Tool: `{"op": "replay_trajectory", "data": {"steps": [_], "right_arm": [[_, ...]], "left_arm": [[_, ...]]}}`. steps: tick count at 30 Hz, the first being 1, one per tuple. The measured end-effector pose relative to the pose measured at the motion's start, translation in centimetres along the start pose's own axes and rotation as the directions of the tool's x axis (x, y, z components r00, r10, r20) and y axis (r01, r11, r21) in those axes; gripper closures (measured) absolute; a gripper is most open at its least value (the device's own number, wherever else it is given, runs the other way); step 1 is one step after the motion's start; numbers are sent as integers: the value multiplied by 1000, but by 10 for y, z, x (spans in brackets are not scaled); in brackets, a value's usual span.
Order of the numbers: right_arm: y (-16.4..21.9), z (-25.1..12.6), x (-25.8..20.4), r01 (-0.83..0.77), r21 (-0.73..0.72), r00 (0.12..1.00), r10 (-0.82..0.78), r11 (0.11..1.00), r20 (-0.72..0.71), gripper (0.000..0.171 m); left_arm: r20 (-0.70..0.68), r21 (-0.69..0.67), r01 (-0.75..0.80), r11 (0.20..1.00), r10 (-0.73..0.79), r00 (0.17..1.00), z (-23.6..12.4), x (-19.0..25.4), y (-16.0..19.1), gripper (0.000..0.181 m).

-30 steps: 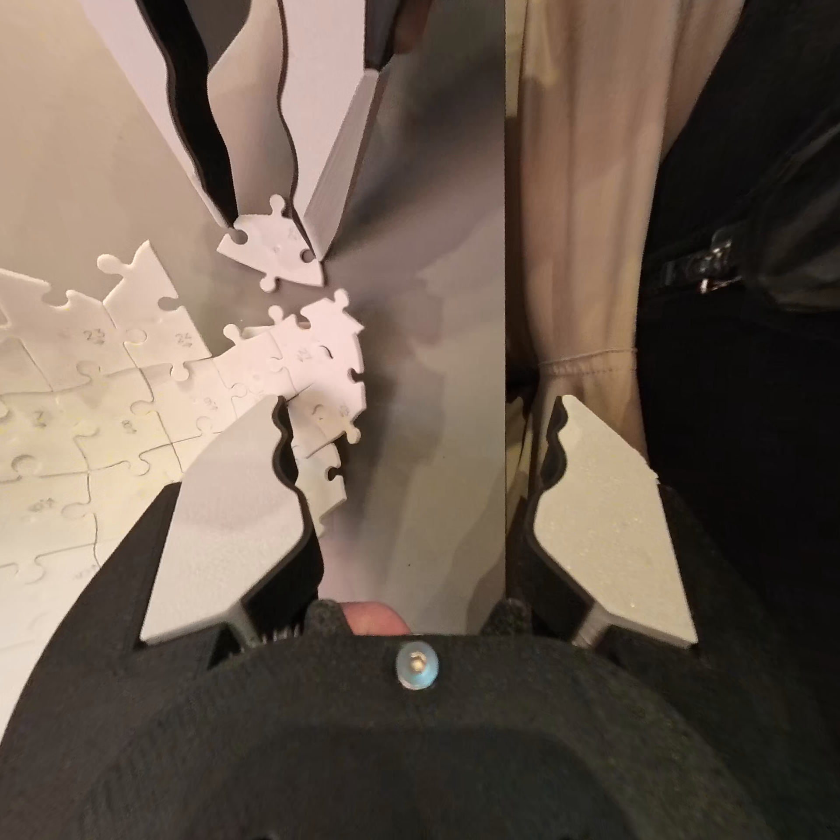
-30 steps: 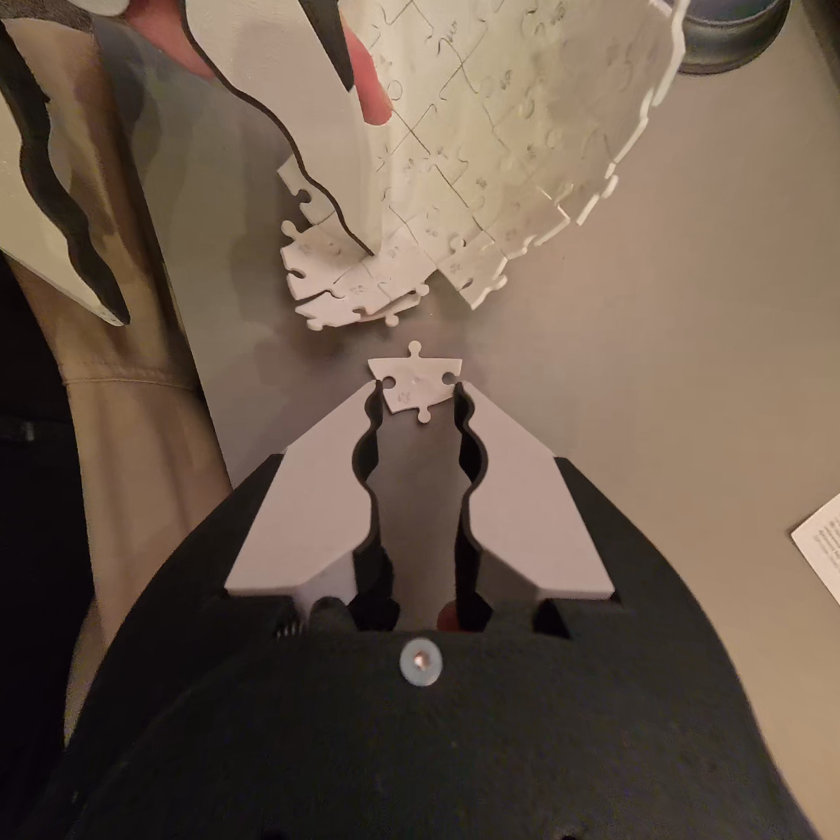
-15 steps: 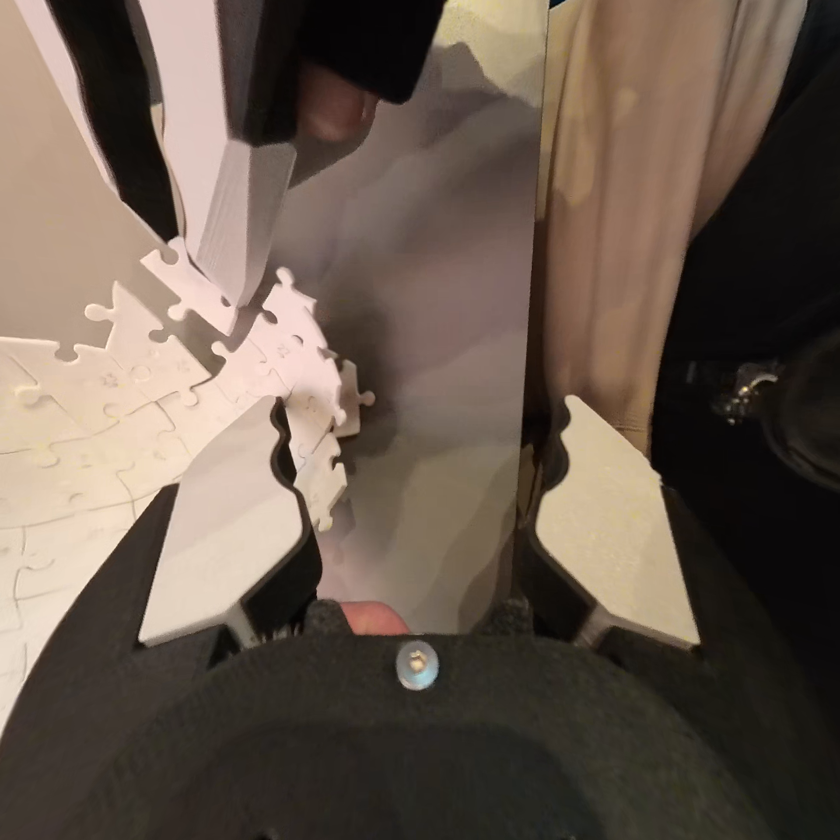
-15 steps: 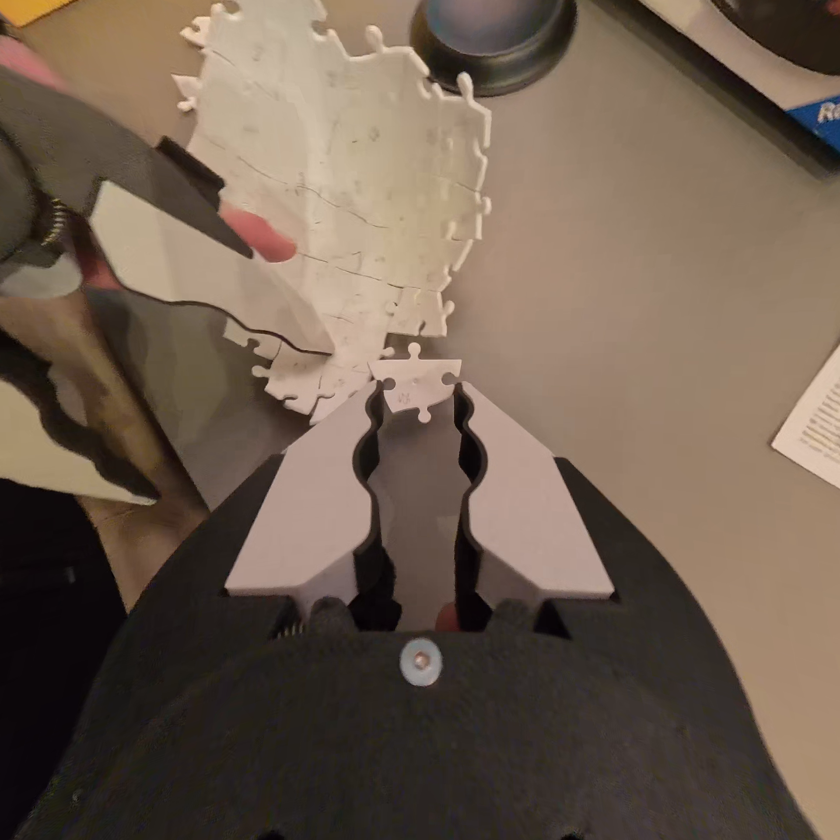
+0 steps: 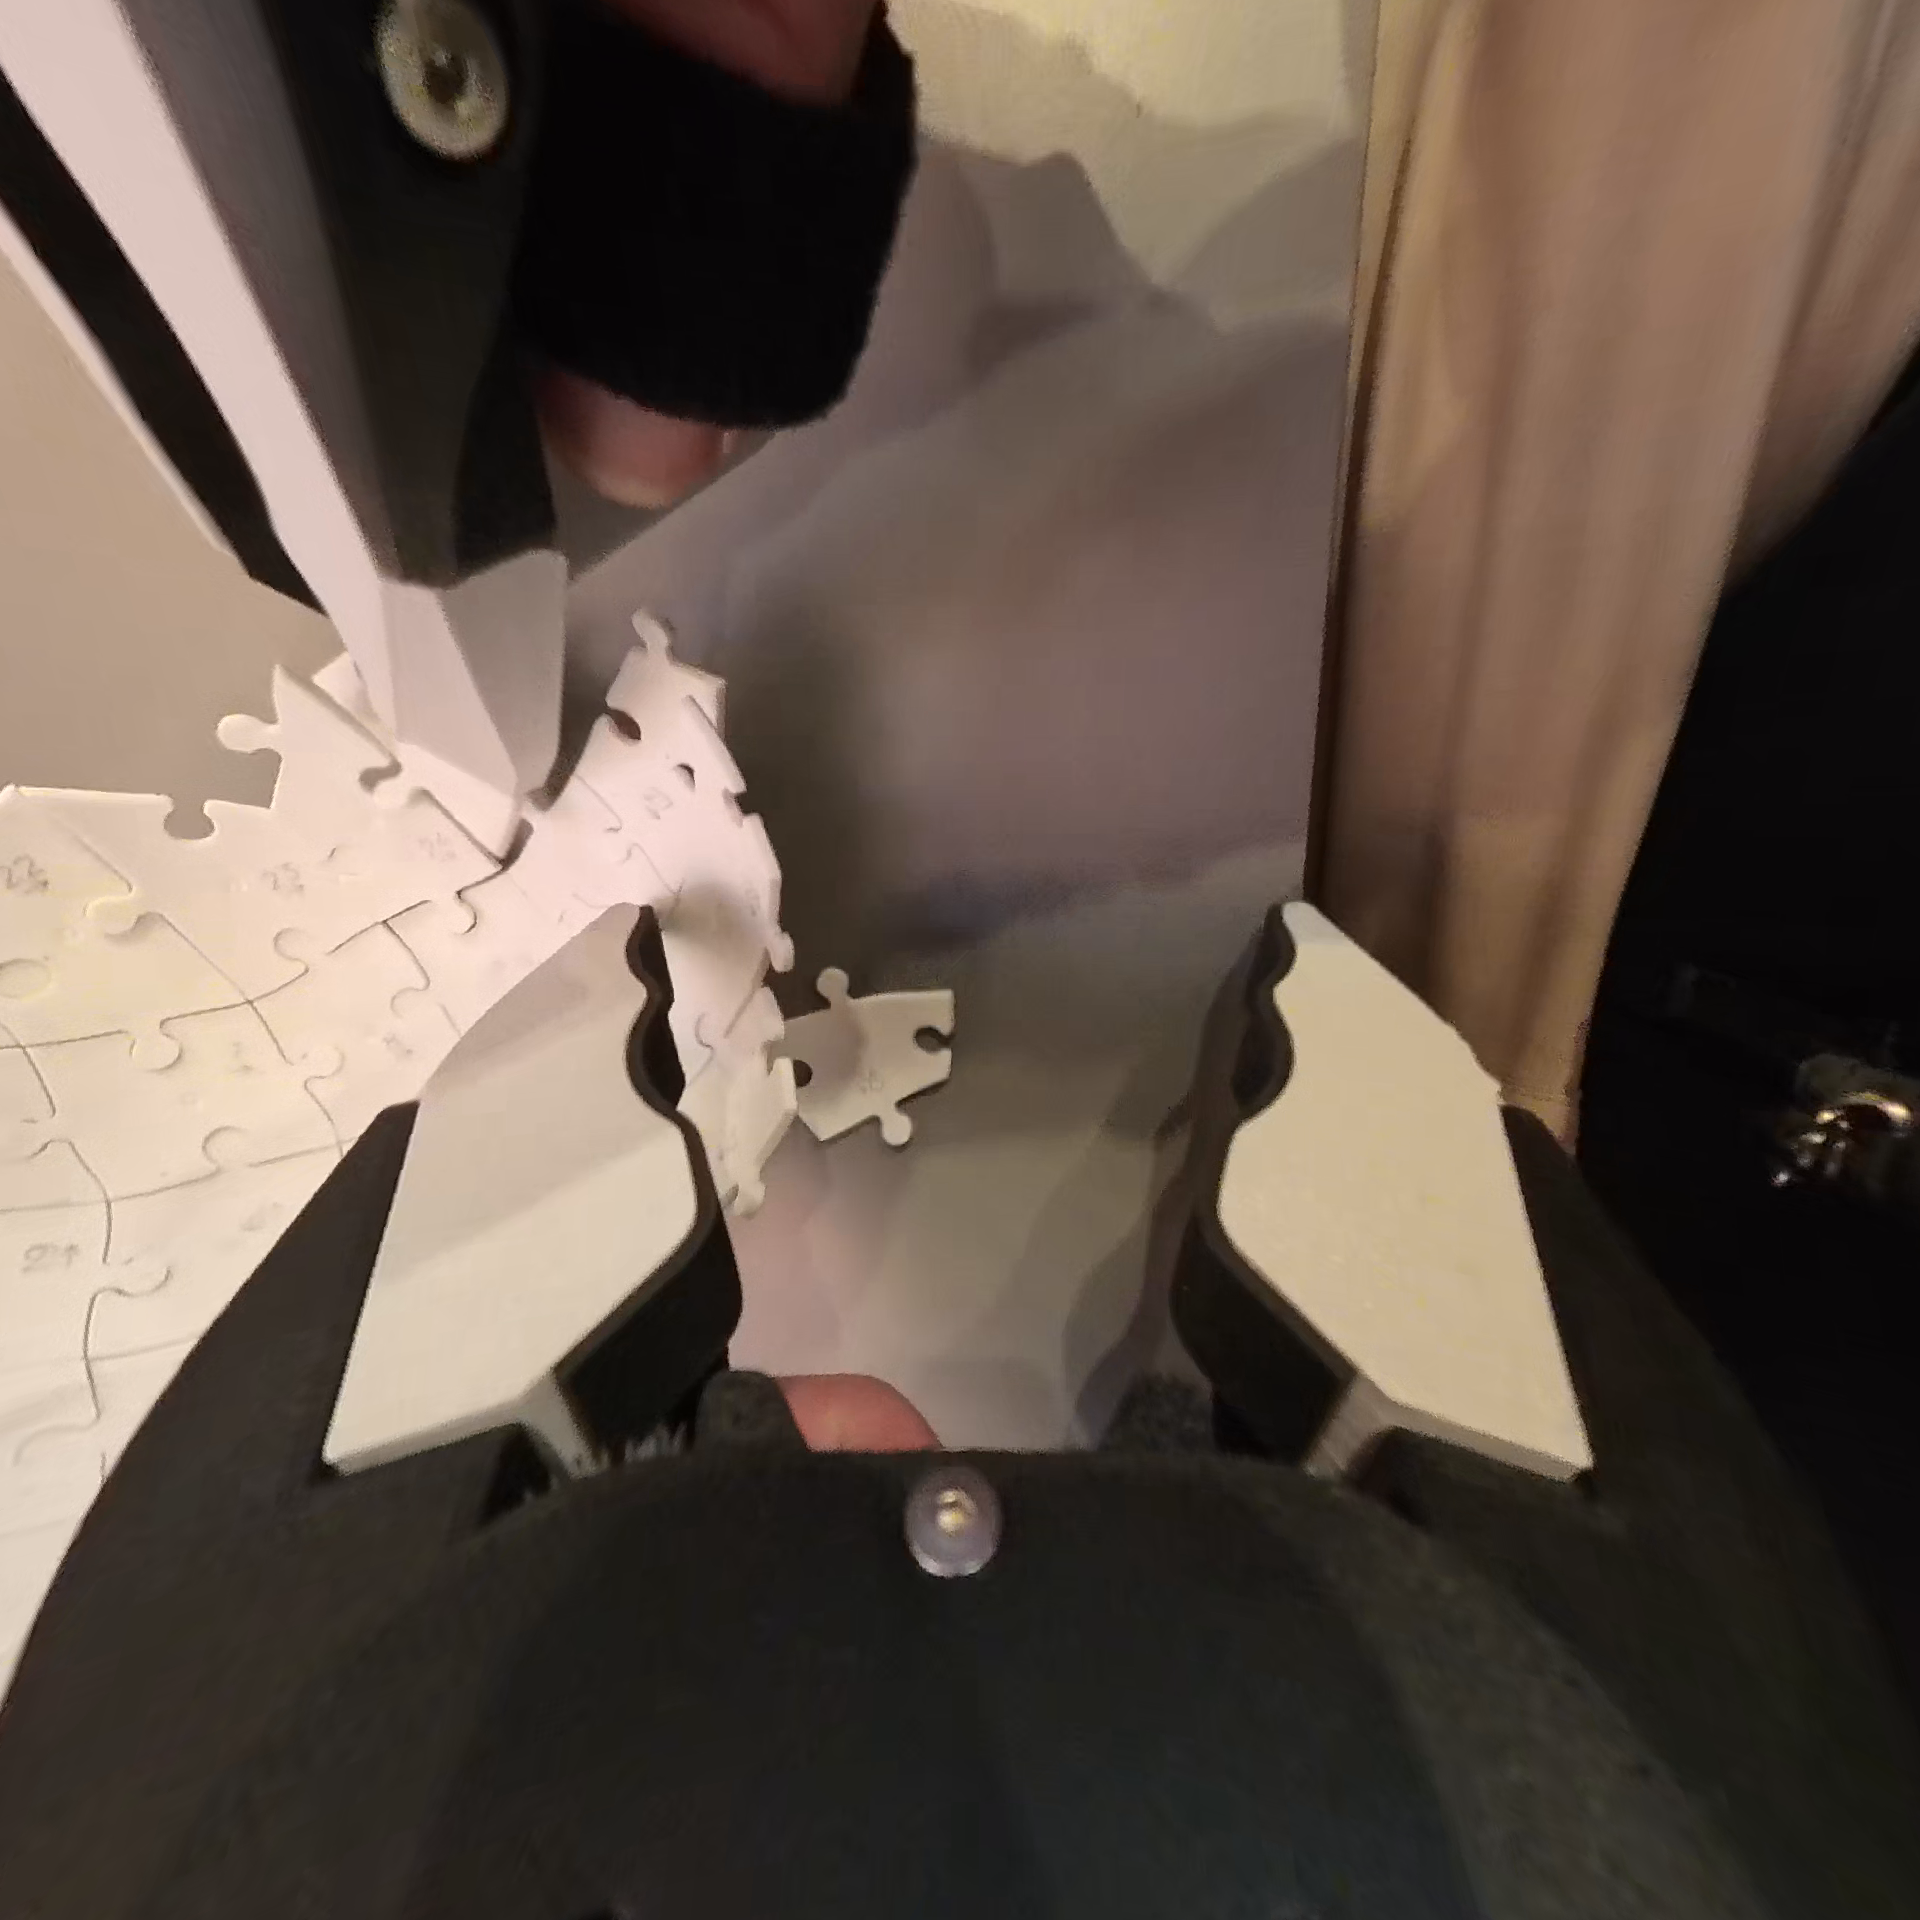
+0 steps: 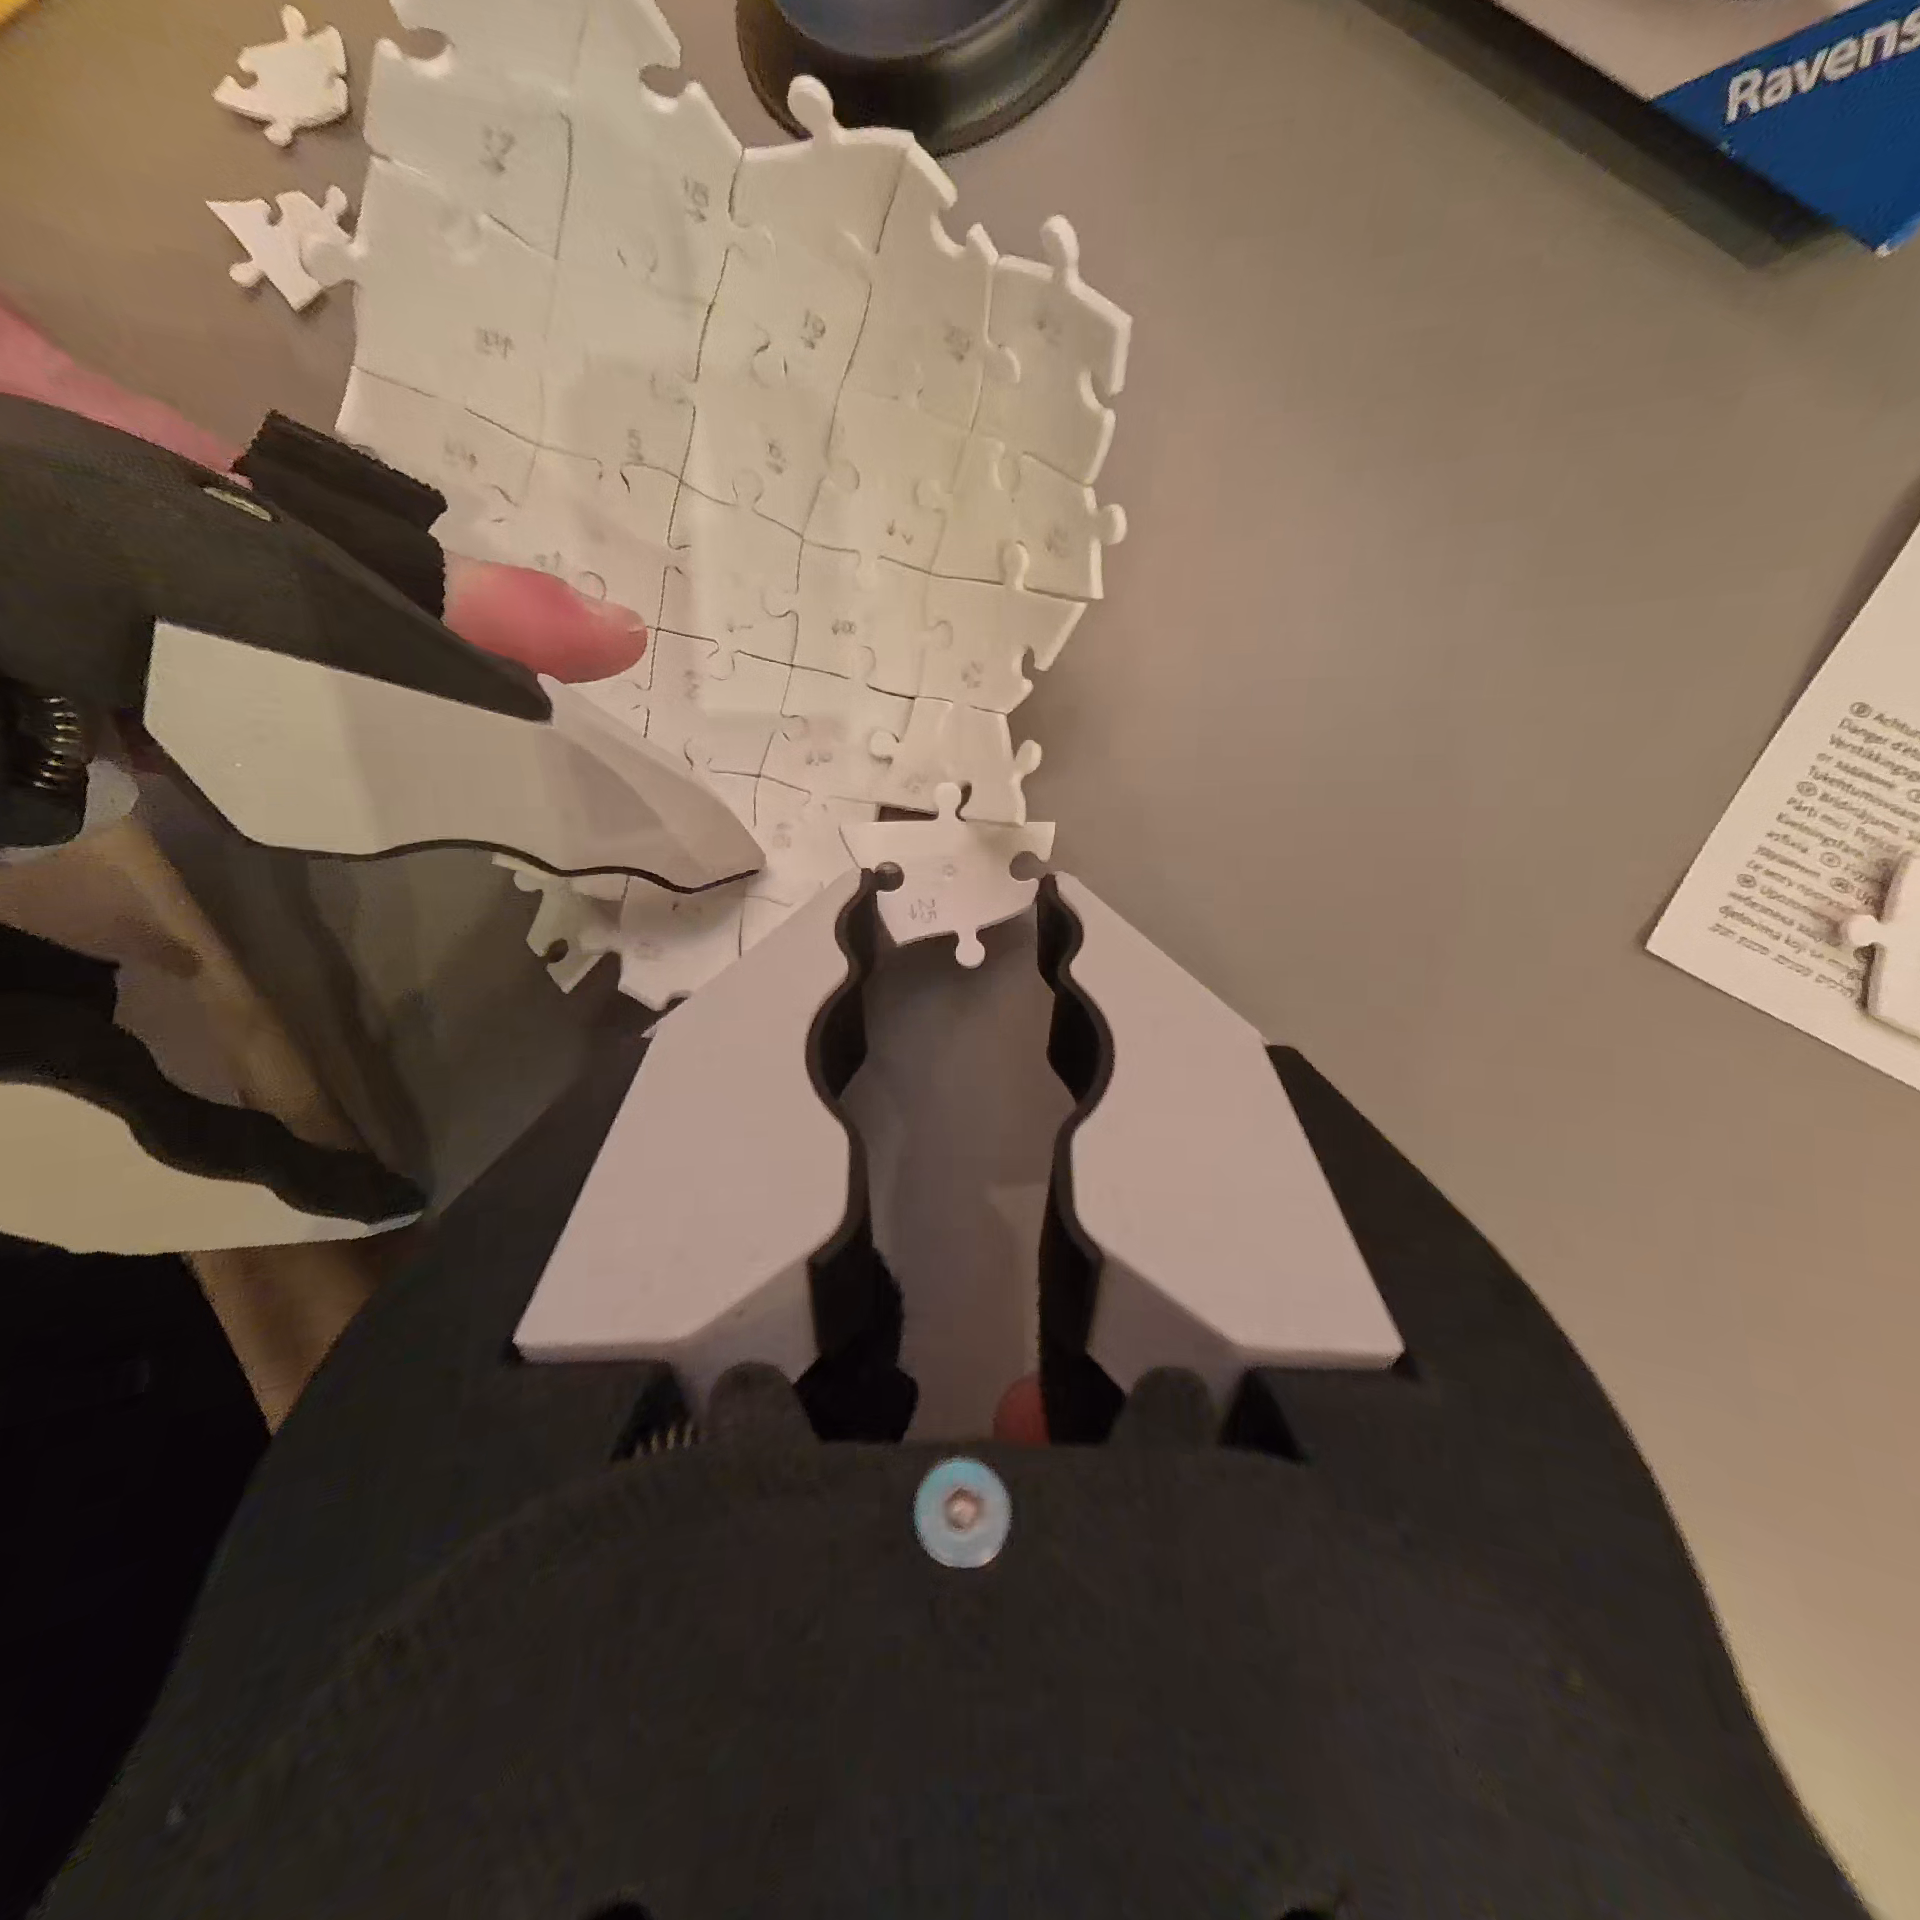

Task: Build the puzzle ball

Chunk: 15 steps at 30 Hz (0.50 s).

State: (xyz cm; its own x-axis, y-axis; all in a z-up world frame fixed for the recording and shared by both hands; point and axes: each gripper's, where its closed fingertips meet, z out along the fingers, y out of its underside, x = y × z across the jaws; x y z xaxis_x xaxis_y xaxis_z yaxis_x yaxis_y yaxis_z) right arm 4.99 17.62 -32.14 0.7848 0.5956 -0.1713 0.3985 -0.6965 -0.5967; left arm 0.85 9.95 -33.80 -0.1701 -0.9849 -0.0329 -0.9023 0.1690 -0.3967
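Note:
The part-built puzzle ball is a curved white shell of joined numbered pieces (image 6: 779,468) on the grey table, also seen in the left wrist view (image 5: 208,987). My right gripper (image 6: 954,906) is shut on a single white puzzle piece (image 6: 956,860) and holds it against the shell's near edge. In the left wrist view the right gripper (image 5: 457,748) comes down from the top left onto the shell's rim. My left gripper (image 5: 961,966) is open, with its left finger (image 5: 540,1091) resting on the shell. One loose piece (image 5: 873,1070) lies just beside the shell's edge between the left gripper's fingers.
A black round stand (image 6: 935,62) sits behind the shell, a blue box (image 6: 1818,94) at the far right. A printed leaflet (image 6: 1787,831) with a piece (image 6: 1896,966) on it lies right. Two loose pieces (image 6: 281,73) lie far left. A beige garment (image 5: 1558,520) hangs past the table edge.
My right gripper has carried its piece forward to the shell's edge. The shell has turned and lies flatter. One piece now lies apart from the shell by my left finger.

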Motion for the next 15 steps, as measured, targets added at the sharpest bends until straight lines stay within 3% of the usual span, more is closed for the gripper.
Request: {"op": "replay_trajectory", "data": {"steps": [10, 13, 15], "right_arm": [[6, -2, 13, -36, -12, 996, 35, 999, -80, 143], [3, -6, 20, -39, 7, 990, 40, 999, -133, 163], [5, -6, 19, -38, -1, 992, 38, 999, -119, 159]], "left_arm": [[0, 4, 30, 1000, -30, 1000, 6, -2, -15, 76], [-6, 9, 43, 999, -43, 999, 7, -1, -19, 76], [-7, 10, 47, 999, -47, 999, 7, -1, -19, 76]]}}
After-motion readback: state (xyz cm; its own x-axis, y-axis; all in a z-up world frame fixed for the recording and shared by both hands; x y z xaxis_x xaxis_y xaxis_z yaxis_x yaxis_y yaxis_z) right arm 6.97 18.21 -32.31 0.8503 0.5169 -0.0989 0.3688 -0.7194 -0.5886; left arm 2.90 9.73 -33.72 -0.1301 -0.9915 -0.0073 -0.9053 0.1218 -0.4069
